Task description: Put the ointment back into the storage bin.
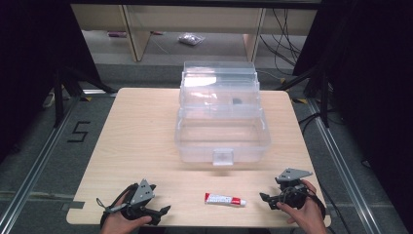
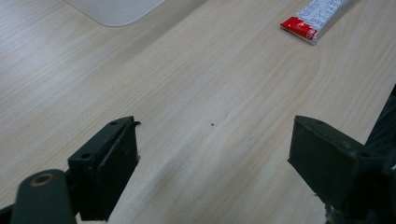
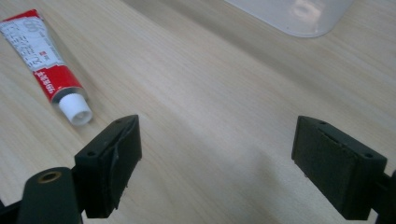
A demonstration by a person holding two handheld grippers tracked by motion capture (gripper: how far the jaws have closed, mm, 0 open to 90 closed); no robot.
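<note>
- High view: the tube [image 1: 225, 199] lies flat on the worktop [image 1: 136, 136] near its 6 o'clock edge, cap toward 3 o'clock. The left tool [image 1: 158, 199] rests at 7 o'clock, the right tool [image 1: 267, 200] at 5 o'clock, each in a hand and each apart from the tube between them. The clear box [image 1: 221, 126] stands open at the centre, toward 12 o'clock from the tube; its lower tray looks empty.
- Left gripper view: the jaws stand wide apart with bare wood between them. The tube's [image 2: 314, 18] crimped red end lies at 1 o'clock, well beyond the jaws; a box corner [image 2: 114, 9] shows at 11 o'clock.
- Right gripper view: the jaws are spread, gripping nothing. The tube [image 3: 46, 65] lies at 10 o'clock, its white cap just beside the left jaw.
- Progress, as I judge it: nothing is done yet. The tube is untouched; picking it up and placing it in the box are all left.
</note>
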